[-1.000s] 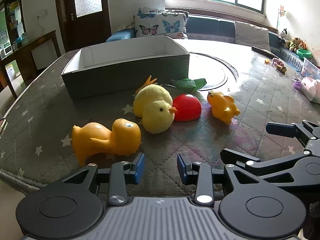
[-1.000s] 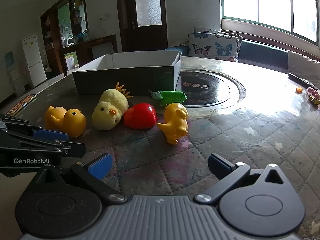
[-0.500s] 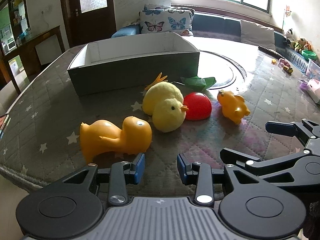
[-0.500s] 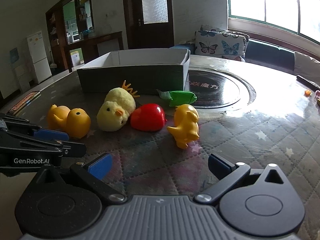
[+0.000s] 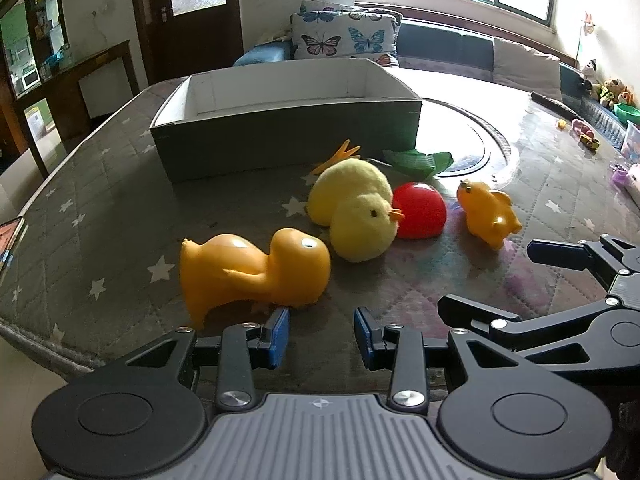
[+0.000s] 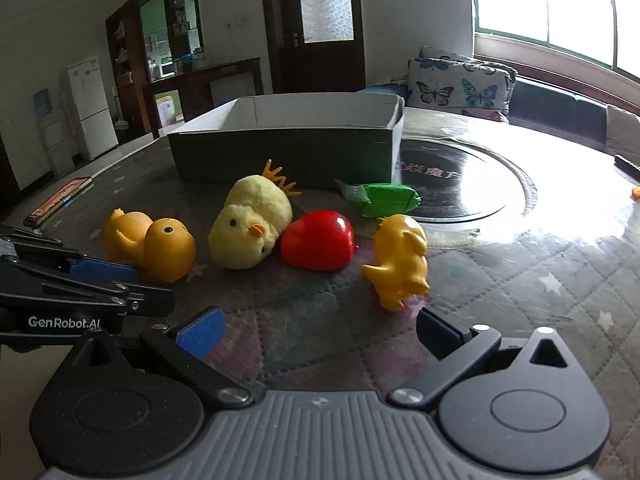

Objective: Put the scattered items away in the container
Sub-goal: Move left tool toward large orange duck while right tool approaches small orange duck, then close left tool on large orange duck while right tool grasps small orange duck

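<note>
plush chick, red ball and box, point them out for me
plush chick point(image 5: 352, 216), left wrist view, on its fuzzy body
red ball point(image 5: 420, 212), left wrist view, on its top curve
box point(image 6: 288, 156), right wrist view, on its dark front wall

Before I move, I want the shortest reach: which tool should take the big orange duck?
Left. The left tool is open right in front of the big orange duck, while the right tool faces the small orange duck.
</note>
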